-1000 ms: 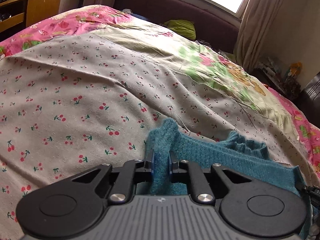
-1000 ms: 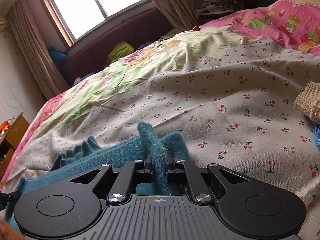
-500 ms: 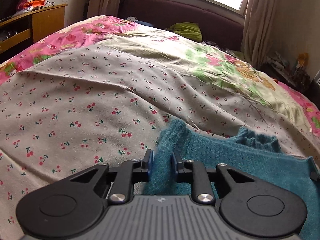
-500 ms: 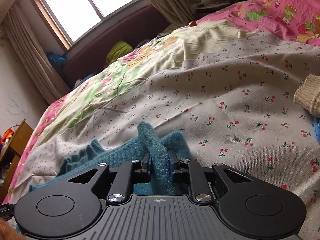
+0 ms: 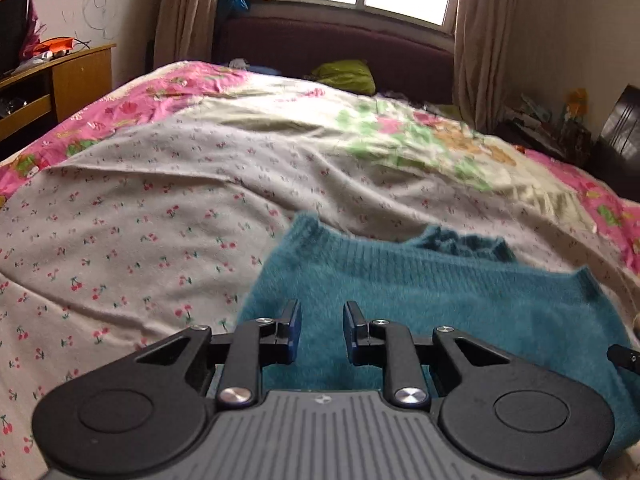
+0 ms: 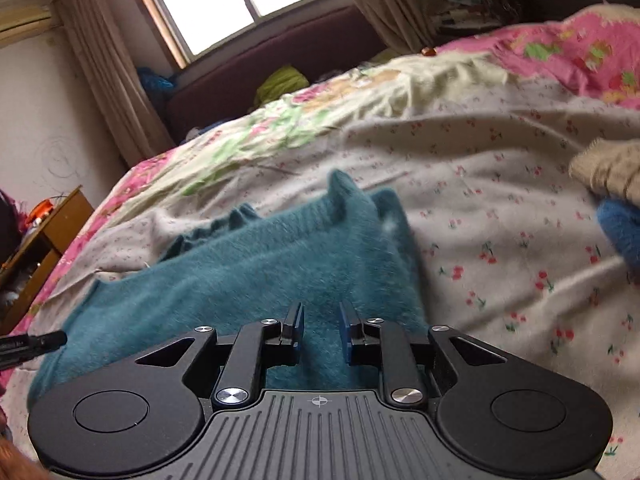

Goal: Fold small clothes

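**Teal sweater down on the bed, both tongs apart**

Biggest thing first: the bed [image 5: 152, 200], spread with a cherry-print sheet that runs out to pink floral edges, fills both views. Lying on it, right in front of the cameras, is the teal knit sweater [image 5: 420, 304], fuzzy and folded over on itself into a broad band, its ribbed edge facing the window and a darker ribbed cuff peeking out behind. One corner of the sweater stands up in a little peak in the right wrist view. Off to the right, well apart, sits a beige knit garment [image 6: 608, 168] with a blue fuzzy item [image 6: 620, 228] touching its lower edge; more to fold, by the look of it.

Now the small stuff: the left tongs [image 5: 321, 332] stand apart over the sweater, nothing between them. The right tongs [image 6: 320, 330] likewise, apart and holding nothing.

My read: one fold is laid, the sweater likely needs another fold or smoothing, and the other pieces remain untouched.
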